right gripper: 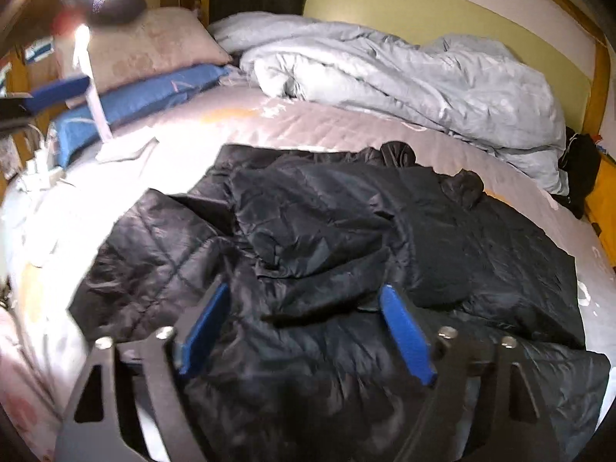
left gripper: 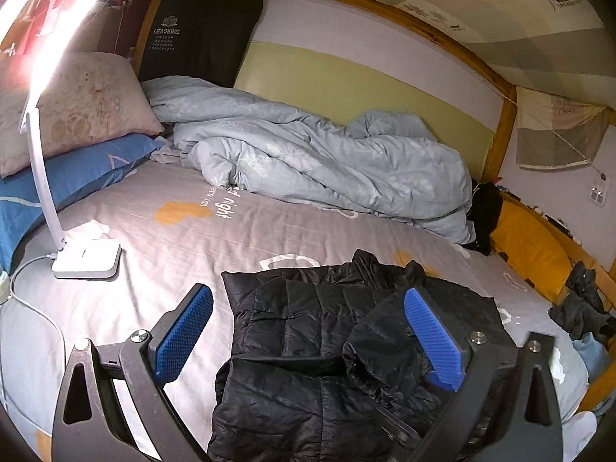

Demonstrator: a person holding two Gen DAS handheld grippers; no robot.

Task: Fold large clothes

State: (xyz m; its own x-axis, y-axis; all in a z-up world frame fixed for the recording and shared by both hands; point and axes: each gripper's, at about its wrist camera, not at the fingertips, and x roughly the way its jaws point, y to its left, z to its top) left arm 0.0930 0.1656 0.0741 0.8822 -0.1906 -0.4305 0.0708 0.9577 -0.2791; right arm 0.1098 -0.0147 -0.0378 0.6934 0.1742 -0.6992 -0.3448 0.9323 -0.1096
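On the bed's grey sheet (left gripper: 146,238), black quilted jacket (right gripper: 331,211) lies crumpled, partly folded. Left tool (left gripper: 308,337) spread wide, holding nothing. Right tool (right gripper: 304,331) likewise released above the jacket.

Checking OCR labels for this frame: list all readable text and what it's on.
"LEAOKING": black garment bag hanging at the bed head; the small lines under it are too small to read.
"night": grey bedsheet, upside down; the rest is partly hidden or too small.
Label on floral curtain: blurred.
Black jacket: no text visible.
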